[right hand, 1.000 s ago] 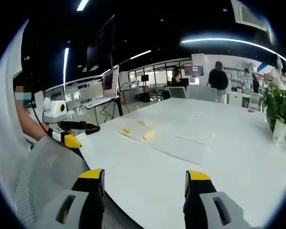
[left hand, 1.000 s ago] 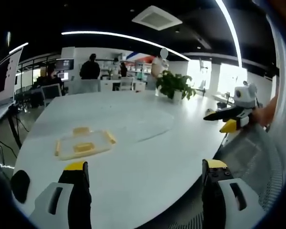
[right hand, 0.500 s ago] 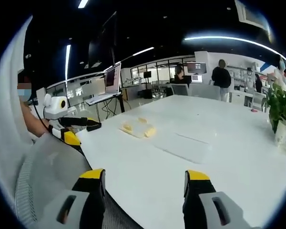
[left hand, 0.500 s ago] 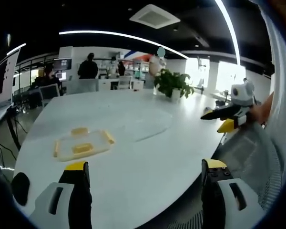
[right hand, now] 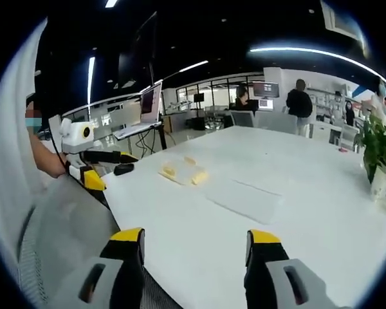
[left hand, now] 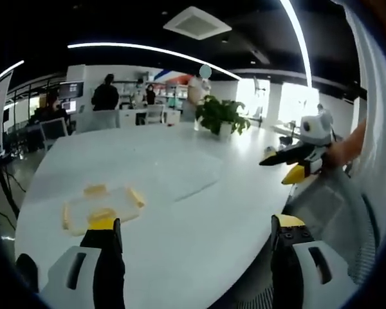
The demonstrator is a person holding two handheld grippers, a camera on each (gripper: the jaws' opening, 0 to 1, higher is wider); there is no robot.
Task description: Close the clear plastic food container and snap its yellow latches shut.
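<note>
A clear plastic container (left hand: pixel 100 206) with yellow latches lies on the white table (left hand: pixel 180 212); in the right gripper view the container (right hand: pixel 182 172) sits toward the table's near left part. A clear flat lid (left hand: pixel 183 172) lies beside it, also the lid (right hand: pixel 243 199). My left gripper (left hand: pixel 192 257) is open, held short of the table edge, well back from the container. My right gripper (right hand: pixel 194 261) is open too, near the table edge. The right gripper (left hand: pixel 289 166) shows at the right of the left gripper view, and the left gripper (right hand: pixel 100 168) at the left of the right gripper view.
A potted plant (left hand: pixel 220 117) stands at the far side of the table. A mesh chair back (right hand: pixel 64 225) is close beside me. A small dark object (right hand: pixel 123 169) lies at the table's edge. People and desks with monitors (right hand: pixel 148 106) stand in the background.
Both views have shifted a little as the hands move; the container now sits lower and closer in the left gripper view. Both grippers stay open and nothing on the table has moved.
</note>
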